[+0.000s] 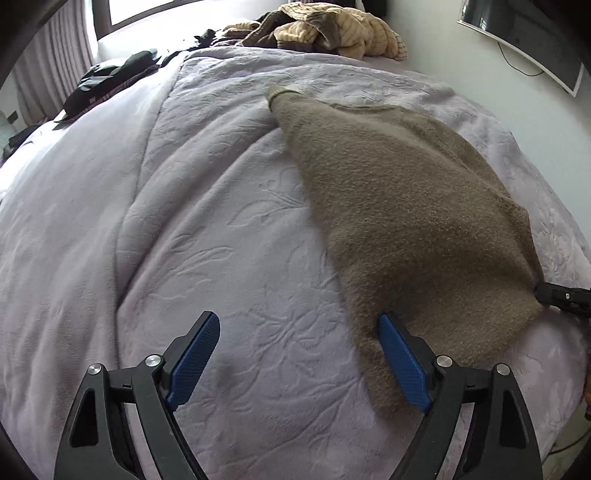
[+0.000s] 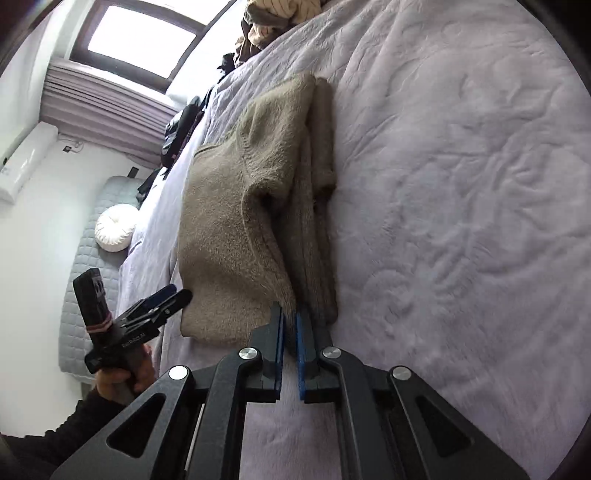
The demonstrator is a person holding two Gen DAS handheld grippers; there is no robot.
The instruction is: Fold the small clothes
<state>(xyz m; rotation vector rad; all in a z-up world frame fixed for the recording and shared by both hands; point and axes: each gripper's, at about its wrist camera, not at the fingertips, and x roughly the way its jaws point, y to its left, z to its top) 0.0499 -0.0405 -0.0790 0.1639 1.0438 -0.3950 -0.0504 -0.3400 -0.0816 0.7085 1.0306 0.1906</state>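
Right wrist: right gripper [image 2: 291, 314] seemingly pinches sweater [image 2: 229, 229] hem.

Bed [image 1: 184, 221], lilac embossed blanket; taupe sweater [image 1: 406, 206] lying on it, clothes heap [image 1: 325, 29] at far end.

The left gripper [image 1: 299, 325] points steeply down with its blue pads spread wide, nothing between them. The right gripper [image 2: 290, 314] is clamped tight on the sweater's [image 2: 229, 221] near hem.
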